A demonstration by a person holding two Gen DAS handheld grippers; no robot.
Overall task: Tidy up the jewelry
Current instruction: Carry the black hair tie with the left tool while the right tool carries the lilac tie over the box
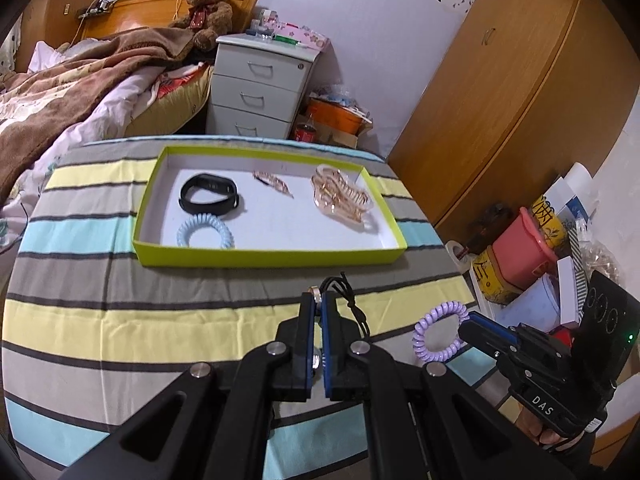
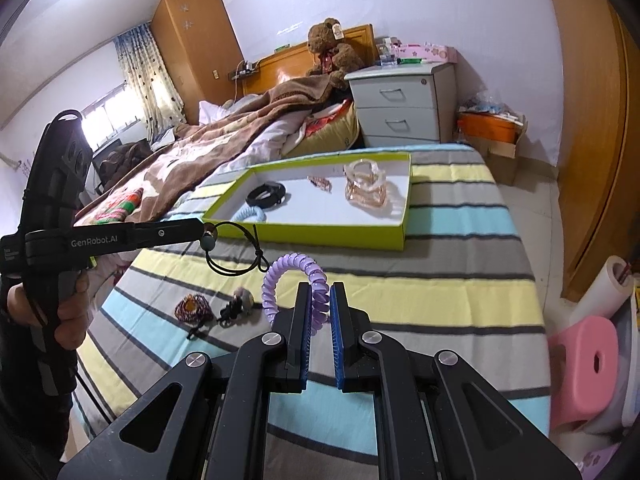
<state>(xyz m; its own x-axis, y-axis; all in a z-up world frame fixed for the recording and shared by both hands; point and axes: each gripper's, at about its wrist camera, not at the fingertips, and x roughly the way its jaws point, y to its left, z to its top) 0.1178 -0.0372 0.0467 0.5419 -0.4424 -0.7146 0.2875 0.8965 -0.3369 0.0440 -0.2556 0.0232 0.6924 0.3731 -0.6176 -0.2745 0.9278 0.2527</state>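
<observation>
Striped bedding [image 1: 160, 320] in grey, yellow and pale blue covers the work surface of a bedroom. At six o'clock in the left wrist view, the left gripper [image 1: 317, 300] is clamped on a black cord necklace with a small ring-like pendant [image 1: 348, 300], though the pendant is too small to tell its form. At three o'clock, the right gripper [image 2: 320, 300] pinches a lilac spiral coil hair tie [image 2: 292, 276]. At twelve o'clock lies a shallow lime-green cardboard tray with a white floor [image 1: 272, 258], holding a black fitness band [image 1: 210, 196], a pale blue coil tie [image 1: 205, 236], a rose-gold clip [image 1: 274, 182] and a clear pinkish claw clip [image 1: 340, 196]. Loose beaded pieces [image 2: 192, 308] rest on the bedding at nine o'clock in the right wrist view.
</observation>
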